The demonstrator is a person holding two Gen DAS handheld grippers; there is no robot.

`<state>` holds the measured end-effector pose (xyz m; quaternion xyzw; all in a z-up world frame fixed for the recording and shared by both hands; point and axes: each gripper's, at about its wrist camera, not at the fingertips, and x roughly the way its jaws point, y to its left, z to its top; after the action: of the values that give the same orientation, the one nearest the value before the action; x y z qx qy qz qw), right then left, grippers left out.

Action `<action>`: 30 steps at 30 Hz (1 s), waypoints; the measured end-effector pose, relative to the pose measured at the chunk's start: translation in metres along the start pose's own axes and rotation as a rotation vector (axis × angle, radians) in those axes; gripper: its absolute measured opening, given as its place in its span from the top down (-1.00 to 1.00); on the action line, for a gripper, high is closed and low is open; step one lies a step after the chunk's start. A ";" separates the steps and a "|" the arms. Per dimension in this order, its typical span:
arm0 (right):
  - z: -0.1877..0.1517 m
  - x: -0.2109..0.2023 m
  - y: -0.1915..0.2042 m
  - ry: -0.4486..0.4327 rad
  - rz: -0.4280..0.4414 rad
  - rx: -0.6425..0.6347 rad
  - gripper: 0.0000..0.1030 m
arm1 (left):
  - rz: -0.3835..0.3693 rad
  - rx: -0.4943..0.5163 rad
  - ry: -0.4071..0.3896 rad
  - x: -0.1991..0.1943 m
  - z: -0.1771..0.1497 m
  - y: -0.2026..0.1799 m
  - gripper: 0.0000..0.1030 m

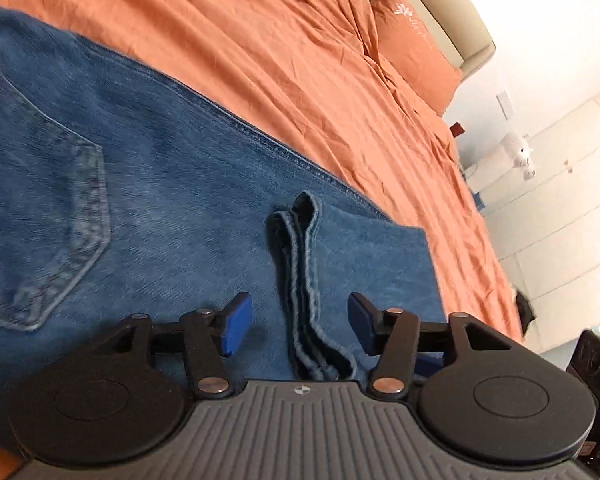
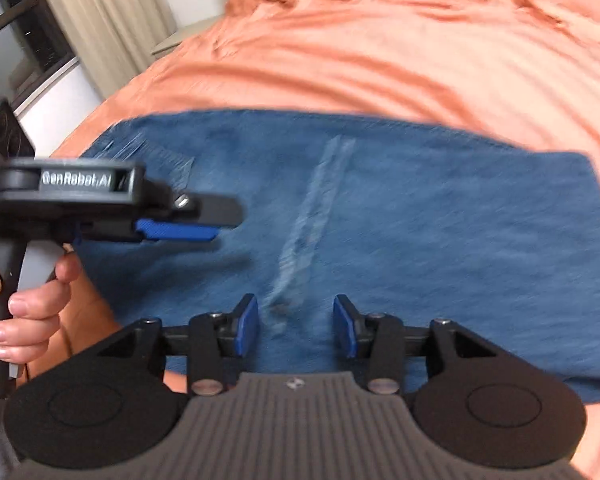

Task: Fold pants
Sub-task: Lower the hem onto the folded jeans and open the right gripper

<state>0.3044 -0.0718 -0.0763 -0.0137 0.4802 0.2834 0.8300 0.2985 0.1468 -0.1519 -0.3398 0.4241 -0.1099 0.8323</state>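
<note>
Blue denim jeans point(image 1: 160, 184) lie folded on the orange bed sheet point(image 1: 284, 48), a back pocket point(image 1: 48, 216) at the left and the doubled leg hems point(image 1: 304, 280) lying on top. My left gripper point(image 1: 299, 330) is open just above the hems, its blue pads on either side of them, holding nothing. In the right wrist view the jeans point(image 2: 400, 232) form a flat blue rectangle with the pale hem band point(image 2: 312, 216) down the middle. My right gripper point(image 2: 295, 328) is open and empty above the near end of that band. The left gripper point(image 2: 180, 232) shows at the left, held by a hand.
An orange pillow point(image 1: 416, 48) leans on the beige headboard point(image 1: 456, 20) at the far right. White cupboards point(image 1: 560, 184) and a small white toy point(image 1: 520, 156) stand beyond the bed edge. Curtains point(image 2: 100, 20) and a dark window point(image 2: 16, 40) lie past the bed's left side.
</note>
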 end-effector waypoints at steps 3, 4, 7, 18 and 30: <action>0.004 -0.008 -0.026 -0.030 -0.103 0.036 0.24 | -0.022 -0.024 0.019 0.022 0.008 0.004 -0.28; 0.006 -0.010 -0.036 -0.035 -0.131 0.050 0.24 | -0.014 -0.025 0.023 0.029 0.010 0.006 -0.28; 0.003 -0.023 -0.068 -0.062 -0.218 0.075 0.24 | -0.009 -0.030 0.021 0.044 0.014 0.011 -0.16; -0.023 -0.064 -0.158 -0.107 -0.384 0.126 0.82 | -0.072 0.315 -0.169 0.022 0.021 -0.053 0.88; -0.061 -0.045 -0.143 -0.065 -0.333 0.024 0.87 | 0.204 0.376 -0.044 0.064 0.027 -0.040 0.88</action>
<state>0.3085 -0.2301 -0.1087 -0.0742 0.4475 0.1363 0.8807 0.3633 0.0993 -0.1546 -0.1361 0.4098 -0.0949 0.8970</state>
